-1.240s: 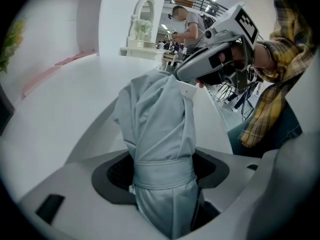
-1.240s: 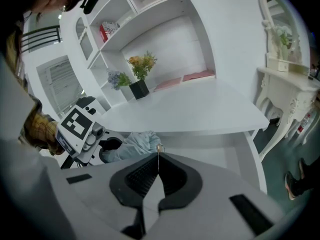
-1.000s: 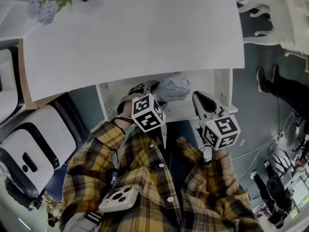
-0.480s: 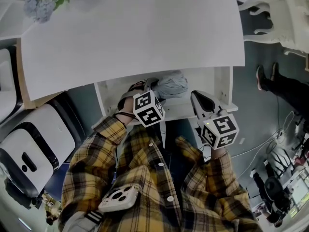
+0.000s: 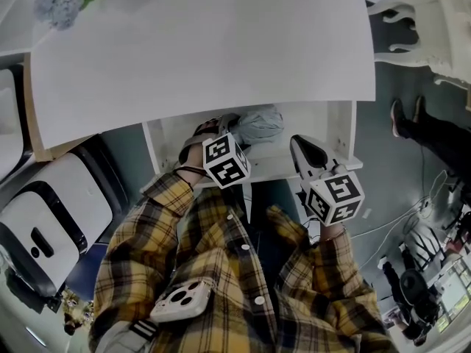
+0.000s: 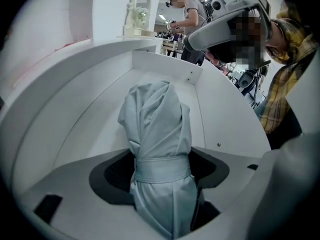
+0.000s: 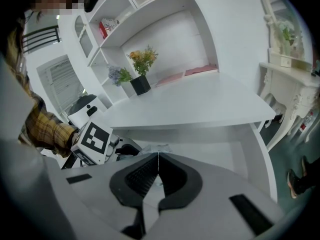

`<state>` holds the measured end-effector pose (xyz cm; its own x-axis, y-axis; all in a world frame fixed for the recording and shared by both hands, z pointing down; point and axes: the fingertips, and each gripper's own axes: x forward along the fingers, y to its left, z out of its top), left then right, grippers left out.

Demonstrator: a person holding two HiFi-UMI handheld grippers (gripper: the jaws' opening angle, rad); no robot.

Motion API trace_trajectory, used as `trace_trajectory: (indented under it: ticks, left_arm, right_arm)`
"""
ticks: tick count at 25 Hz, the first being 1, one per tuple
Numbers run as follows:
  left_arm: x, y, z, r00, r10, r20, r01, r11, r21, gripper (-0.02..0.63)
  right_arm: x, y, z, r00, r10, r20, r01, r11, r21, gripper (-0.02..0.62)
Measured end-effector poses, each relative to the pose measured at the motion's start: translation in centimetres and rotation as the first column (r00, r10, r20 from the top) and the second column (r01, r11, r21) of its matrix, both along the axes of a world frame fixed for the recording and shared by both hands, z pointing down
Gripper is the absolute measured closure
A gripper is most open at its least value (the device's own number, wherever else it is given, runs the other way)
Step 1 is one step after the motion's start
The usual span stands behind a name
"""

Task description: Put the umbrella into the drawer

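Note:
A folded pale grey umbrella (image 6: 156, 129), bound by a strap, lies in the open white drawer (image 6: 90, 104) under the desk. My left gripper (image 6: 160, 171) is shut on the umbrella at the strap. From the head view the umbrella (image 5: 257, 126) lies inside the drawer (image 5: 165, 142), beyond the left gripper (image 5: 221, 134) and its marker cube. My right gripper (image 5: 307, 151) hovers over the drawer's front right part, shut with nothing between its jaws. In the right gripper view its tips (image 7: 158, 156) meet, with the drawer floor (image 7: 220, 151) beyond them.
The white desk top (image 5: 206, 50) overhangs the drawer's back. A flower pot (image 7: 140, 84) stands at the desk's far left. A white chair (image 5: 51, 212) is at my left, an ornate white table (image 5: 434, 28) at the right. People stand in the background.
The left gripper and the umbrella have shifted slightly deeper into the drawer. The right gripper has stayed nearly still.

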<state>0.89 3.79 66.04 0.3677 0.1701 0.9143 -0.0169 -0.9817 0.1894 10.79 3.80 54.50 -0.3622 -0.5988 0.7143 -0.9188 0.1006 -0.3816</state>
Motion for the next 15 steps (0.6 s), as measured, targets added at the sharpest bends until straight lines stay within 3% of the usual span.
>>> trace_trajectory:
  ticks: [15]
  left_arm:
    - [0.0,-0.1,-0.2,1.000,-0.023,-0.001,0.023,1.000,-0.003,0.279]
  right_arm:
    - [-1.2,-0.7,0.1,0.998,-0.059,0.011,0.059,0.998,-0.004,0.578]
